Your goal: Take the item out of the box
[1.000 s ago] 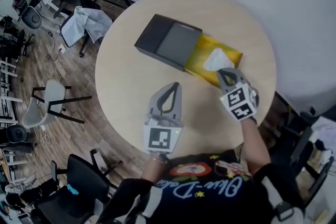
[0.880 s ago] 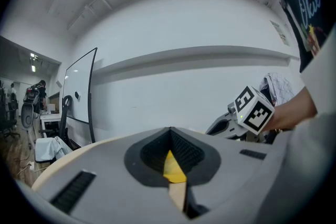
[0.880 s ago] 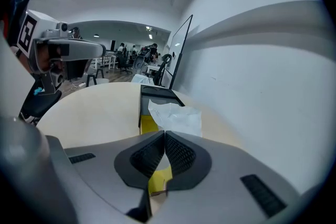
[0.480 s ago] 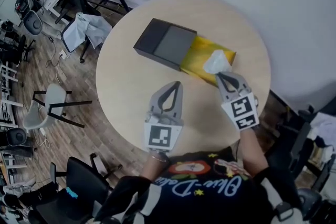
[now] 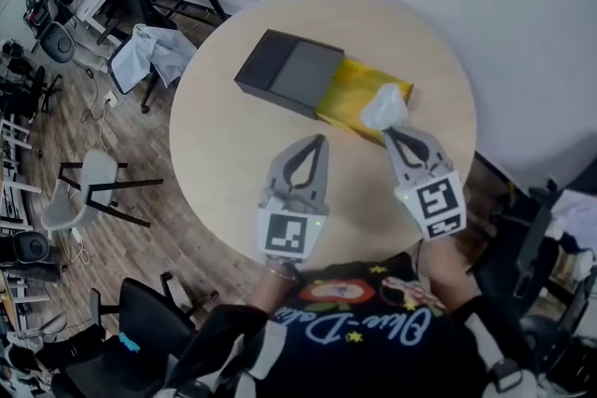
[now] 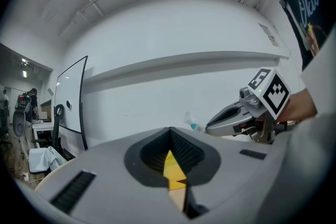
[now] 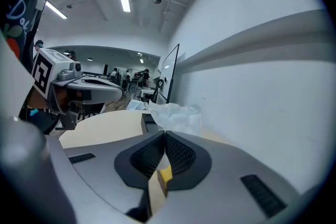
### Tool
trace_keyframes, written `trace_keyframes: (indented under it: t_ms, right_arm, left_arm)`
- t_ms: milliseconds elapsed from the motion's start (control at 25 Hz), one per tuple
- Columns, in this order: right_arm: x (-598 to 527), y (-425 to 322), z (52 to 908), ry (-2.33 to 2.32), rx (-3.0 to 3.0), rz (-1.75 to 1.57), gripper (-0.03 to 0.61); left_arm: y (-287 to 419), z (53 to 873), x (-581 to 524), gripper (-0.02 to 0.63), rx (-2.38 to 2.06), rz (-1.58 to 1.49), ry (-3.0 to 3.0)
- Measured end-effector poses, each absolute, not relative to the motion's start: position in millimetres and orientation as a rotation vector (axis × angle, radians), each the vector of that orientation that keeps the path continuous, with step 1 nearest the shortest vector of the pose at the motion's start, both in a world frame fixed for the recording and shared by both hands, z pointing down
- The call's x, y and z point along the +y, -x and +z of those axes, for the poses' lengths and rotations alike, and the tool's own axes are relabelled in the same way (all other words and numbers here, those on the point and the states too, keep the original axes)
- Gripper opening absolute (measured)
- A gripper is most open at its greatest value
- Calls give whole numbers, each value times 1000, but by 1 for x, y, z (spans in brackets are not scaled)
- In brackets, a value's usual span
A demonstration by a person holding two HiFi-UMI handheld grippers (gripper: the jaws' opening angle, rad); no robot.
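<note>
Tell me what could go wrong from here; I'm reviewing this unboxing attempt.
The right gripper is shut right by the white crumpled item; advancing so may push it, not grasp it. The left gripper hovers clear of the box, so the yellow tray may slide.

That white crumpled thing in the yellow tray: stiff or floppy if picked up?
Probably floppy: the white bundle looks crumpled and creased, like thin wrapping. Likely light for its size too, since it puffs up above the yellow tray.
</note>
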State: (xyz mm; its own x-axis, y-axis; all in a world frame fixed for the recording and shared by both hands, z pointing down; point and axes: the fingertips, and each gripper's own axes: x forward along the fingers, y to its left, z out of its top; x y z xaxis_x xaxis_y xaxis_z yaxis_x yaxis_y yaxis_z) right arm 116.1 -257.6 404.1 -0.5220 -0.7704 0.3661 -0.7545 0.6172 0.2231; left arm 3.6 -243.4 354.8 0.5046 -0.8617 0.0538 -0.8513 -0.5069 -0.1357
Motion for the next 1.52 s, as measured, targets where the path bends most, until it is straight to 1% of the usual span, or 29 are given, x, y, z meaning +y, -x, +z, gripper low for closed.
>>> trace_keyframes:
  t_ms: [1520]
  right_arm:
    - [-229, -116, 385, -1219, -2486, -93, 3]
  left_arm:
    - [-11, 348, -223, -6, 1485, -160, 2635]
